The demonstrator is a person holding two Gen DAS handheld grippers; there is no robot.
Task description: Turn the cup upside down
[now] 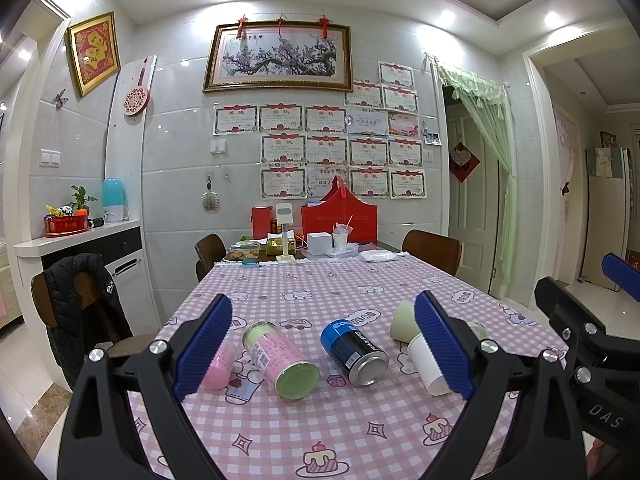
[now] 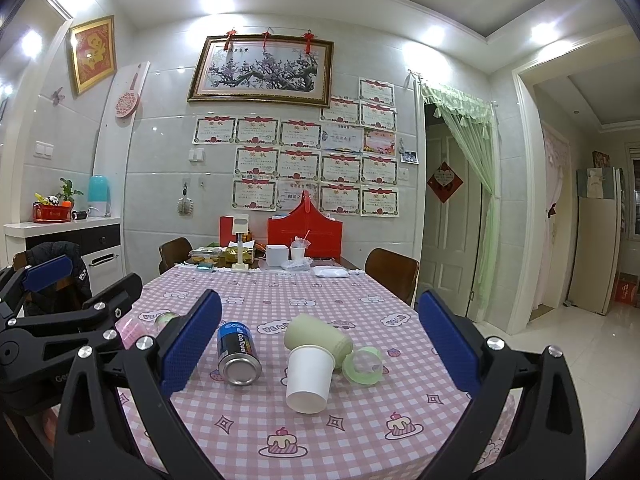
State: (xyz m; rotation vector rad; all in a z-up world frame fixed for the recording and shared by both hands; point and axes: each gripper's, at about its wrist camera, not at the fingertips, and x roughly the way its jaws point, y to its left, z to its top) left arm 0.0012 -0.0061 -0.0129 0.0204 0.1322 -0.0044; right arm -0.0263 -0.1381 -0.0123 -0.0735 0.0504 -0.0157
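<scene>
— Where are our two grippers?

— We hold both above the near edge of the table, which is covered in a pink checked cloth. Our left gripper has its jaws spread wide with nothing between them, and our right gripper is spread wide too, holding nothing.

— And the cup?

— We see a white paper cup lying on its side, mouth toward us, in front of the right gripper. A pale green cup lies tipped over just behind it, touching it. Beside them on the right sits a small green ring-shaped lid.

— What else lies on the cloth?

— A blue can on its side to the left of the cups, then a pink and green can also on its side, and a pink cup partly hidden behind our left finger.

— Further back?

— We see a red gift bag at the far end, by the wall.
</scene>
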